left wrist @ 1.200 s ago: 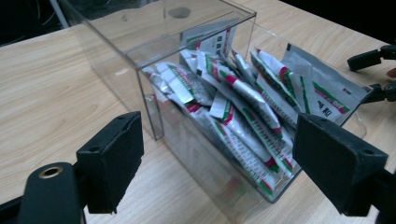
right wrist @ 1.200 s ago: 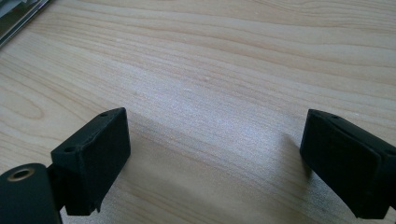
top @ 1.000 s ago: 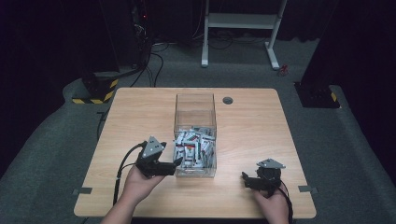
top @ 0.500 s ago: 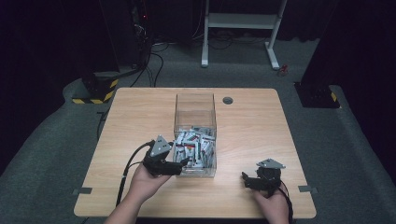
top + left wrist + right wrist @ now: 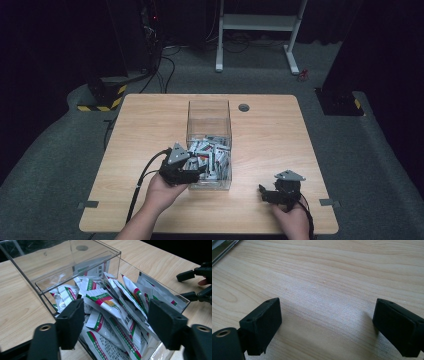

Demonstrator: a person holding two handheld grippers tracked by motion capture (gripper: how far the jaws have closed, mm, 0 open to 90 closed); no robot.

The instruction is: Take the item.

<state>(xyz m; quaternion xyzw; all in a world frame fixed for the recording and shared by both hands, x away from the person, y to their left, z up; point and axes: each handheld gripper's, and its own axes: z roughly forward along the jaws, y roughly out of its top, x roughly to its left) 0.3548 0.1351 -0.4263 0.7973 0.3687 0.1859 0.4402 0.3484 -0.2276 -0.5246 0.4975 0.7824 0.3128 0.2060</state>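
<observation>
We have our left gripper (image 5: 192,176) at the near end of the clear box (image 5: 209,112), low in the middle of the high view, its jaws just closing in but not yet pressing on anything: in the left gripper view they stand spread on either side of the packets (image 5: 110,307), with several of those sachets between them. The packets lie heaped in the near half of the box, the far half bare. Our right gripper (image 5: 265,194) rests on the table (image 5: 150,120) at the lower right of the high view, jaws wide apart over bare wood and holding nothing. The risk, as we judge it, is that the closing jaws catch several overlapping packets at once, or knock against the near wall of the box and shove it, since nothing holds it down. The walls hem us in on both sides, so the way out is upward; there is free table to the left and right of the box
</observation>
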